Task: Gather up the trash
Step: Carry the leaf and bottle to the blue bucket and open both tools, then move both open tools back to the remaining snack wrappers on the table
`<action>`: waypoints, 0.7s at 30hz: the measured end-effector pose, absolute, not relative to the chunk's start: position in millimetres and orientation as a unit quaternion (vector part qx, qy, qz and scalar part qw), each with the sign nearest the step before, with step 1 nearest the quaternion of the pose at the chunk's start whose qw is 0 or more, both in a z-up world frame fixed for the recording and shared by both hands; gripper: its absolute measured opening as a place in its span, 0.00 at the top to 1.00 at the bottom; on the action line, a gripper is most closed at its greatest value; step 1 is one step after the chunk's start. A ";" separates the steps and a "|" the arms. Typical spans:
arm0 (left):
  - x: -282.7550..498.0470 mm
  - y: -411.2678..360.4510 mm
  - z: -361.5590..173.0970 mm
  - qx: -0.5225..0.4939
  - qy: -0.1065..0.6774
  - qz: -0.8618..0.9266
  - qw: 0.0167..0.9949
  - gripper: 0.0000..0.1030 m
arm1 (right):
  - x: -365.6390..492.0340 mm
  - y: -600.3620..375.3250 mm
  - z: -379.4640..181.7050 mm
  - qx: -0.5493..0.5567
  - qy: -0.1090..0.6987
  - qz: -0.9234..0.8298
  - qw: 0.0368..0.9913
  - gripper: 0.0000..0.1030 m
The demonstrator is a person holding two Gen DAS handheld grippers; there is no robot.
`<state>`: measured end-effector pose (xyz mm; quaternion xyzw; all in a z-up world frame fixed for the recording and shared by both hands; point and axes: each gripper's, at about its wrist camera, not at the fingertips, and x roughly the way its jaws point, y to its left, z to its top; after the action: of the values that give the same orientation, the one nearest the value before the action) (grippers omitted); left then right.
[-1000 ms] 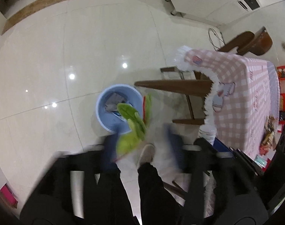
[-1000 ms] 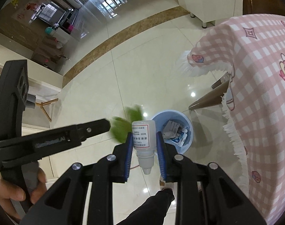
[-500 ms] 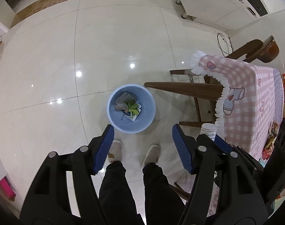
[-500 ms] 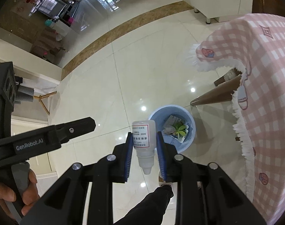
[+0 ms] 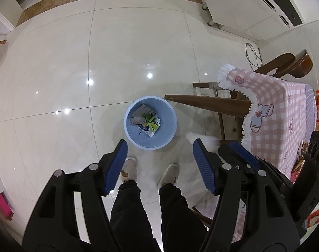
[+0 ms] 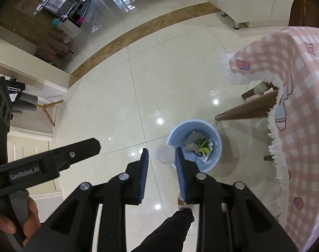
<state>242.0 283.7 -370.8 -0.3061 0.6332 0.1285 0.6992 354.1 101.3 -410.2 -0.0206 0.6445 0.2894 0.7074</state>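
While the left gripper (image 5: 158,157) is hanging wide open with nothing between its blue pads, it is pointing down at the pale tiled floor (image 5: 54,63) just on the near side of the blue bin (image 5: 170,134). In that view the bin is standing on the floor, and the person's two light shoes (image 5: 130,169) are standing just on the near side of it. Crumpled paper and a green leafy scrap (image 5: 150,120) are lying inside the bin. A brown table leg (image 5: 207,103) is slanting to the right of the bin, its foot close to the rim, and the pink checked tablecloth (image 5: 281,109) with its white fringe is draping further right of the bin.

The right gripper (image 6: 162,158) is hovering above the floor at the bin's left rim in its own view, and its jaws have just been opening. A blurred white bottle (image 6: 165,153) is showing between the blue pads near their tips, seen end on; the pads are no longer pressing on it, so the gripper is standing open with the bottle loose between them, just left of the bin's opening. Far left of the bin, a hand (image 6: 23,220) is gripping the handle of the other tool.
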 end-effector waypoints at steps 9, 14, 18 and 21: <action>251.3 267.8 -362.7 -0.296 0.634 0.117 0.705 0.38 | 354.9 90.1 -398.9 -0.010 0.640 0.286 0.714 0.70; 264.1 245.3 -349.2 -0.280 0.629 0.103 0.718 0.38 | 361.6 64.2 -384.9 0.007 0.632 0.276 0.724 0.70; 281.8 213.9 -329.0 -0.257 0.618 0.084 0.738 0.38 | 373.0 23.9 -364.2 0.029 0.615 0.258 0.744 0.70; 304.5 171.2 -307.6 -0.228 0.605 0.051 0.761 0.38 | 380.9 -16.1 -343.6 0.046 0.594 0.238 0.768 0.68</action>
<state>304.5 171.2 -307.6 -0.2277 0.6055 0.0511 0.7609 380.9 -16.1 -343.6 0.0462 0.5935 0.2378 0.7675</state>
